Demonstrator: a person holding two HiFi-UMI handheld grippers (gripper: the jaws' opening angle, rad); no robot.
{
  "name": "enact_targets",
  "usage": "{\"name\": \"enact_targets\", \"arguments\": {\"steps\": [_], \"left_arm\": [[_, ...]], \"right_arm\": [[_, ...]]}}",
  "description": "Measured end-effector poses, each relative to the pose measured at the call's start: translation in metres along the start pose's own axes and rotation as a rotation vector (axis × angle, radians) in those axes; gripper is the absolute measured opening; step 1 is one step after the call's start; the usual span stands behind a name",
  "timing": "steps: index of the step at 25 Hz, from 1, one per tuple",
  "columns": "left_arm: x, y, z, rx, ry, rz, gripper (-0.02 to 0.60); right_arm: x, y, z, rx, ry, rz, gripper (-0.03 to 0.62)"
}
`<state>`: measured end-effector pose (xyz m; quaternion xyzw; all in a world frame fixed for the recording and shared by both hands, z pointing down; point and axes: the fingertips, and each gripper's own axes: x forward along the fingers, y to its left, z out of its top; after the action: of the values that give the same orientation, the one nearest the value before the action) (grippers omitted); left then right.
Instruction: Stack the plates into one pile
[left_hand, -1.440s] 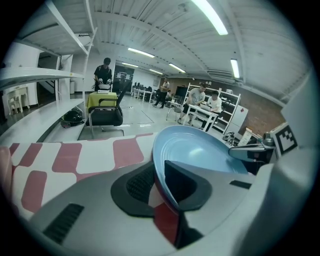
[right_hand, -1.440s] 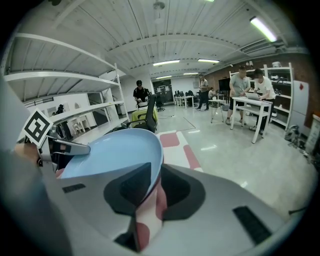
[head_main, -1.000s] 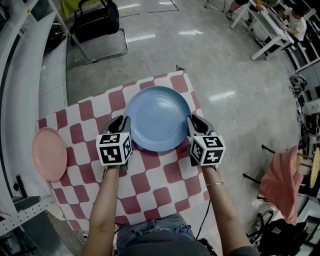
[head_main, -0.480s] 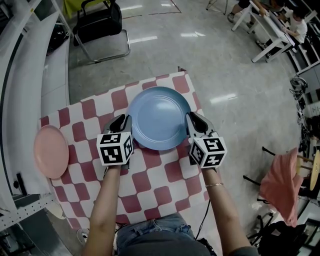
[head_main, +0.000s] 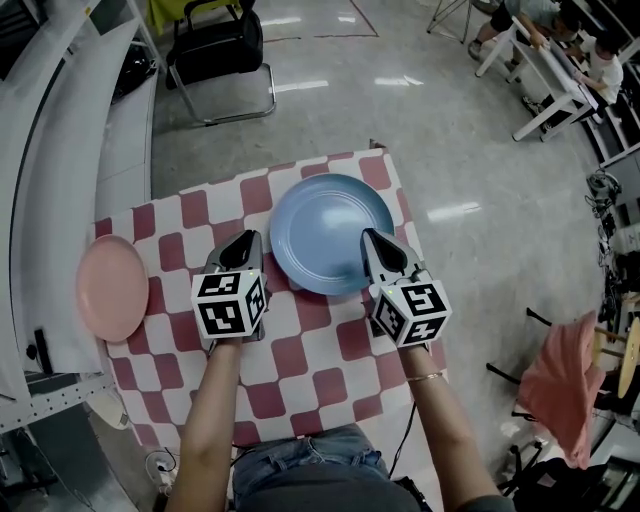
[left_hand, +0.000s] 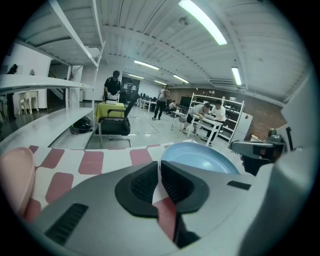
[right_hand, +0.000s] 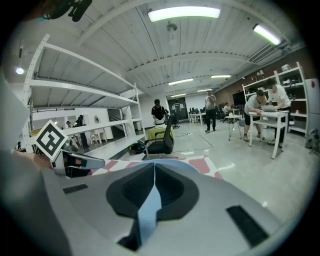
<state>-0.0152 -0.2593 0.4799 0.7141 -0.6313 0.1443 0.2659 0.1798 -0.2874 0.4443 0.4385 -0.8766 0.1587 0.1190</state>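
A blue plate (head_main: 330, 225) lies on the red-and-white checked cloth (head_main: 300, 360), and a pink plate (head_main: 112, 288) sits at the table's left edge. My left gripper (head_main: 243, 240) hovers just left of the blue plate's rim. Its jaws have just been closing and now meet at the tips with only cloth showing behind them. My right gripper (head_main: 370, 238) is over the plate's right rim. Its jaws have also just closed, empty, with blue showing through the slit. The left gripper view shows the left gripper (left_hand: 159, 164), blue plate (left_hand: 200, 157) and pink plate (left_hand: 12, 175). The right gripper view has the right gripper (right_hand: 154, 165) before the blue plate (right_hand: 172, 162).
A black chair (head_main: 215, 45) stands on the floor beyond the table. A long white bench (head_main: 60, 150) runs along the left. People sit at white tables (head_main: 545, 60) at the far right. A pink-draped stand (head_main: 560, 375) is right of the table.
Both grippers' jaws have closed and both hands have lifted a little beside the blue plate. The right tip now overlaps the plate's rim. The plate stays on the cloth.
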Motion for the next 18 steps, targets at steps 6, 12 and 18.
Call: {"name": "enact_targets", "arguments": {"steps": [6, 12, 18], "left_arm": [[-0.038, 0.021, -0.003, -0.037, -0.040, 0.042, 0.020], [-0.084, 0.050, -0.017, -0.092, -0.066, 0.098, 0.017], [-0.128, 0.089, -0.029, -0.148, -0.105, 0.166, 0.015]], "right_arm": [[0.002, 0.041, 0.008, -0.020, -0.024, 0.092, 0.012], [0.009, 0.085, 0.005, -0.026, -0.005, 0.190, 0.012], [0.019, 0.141, -0.002, -0.030, 0.032, 0.309, 0.012]]}}
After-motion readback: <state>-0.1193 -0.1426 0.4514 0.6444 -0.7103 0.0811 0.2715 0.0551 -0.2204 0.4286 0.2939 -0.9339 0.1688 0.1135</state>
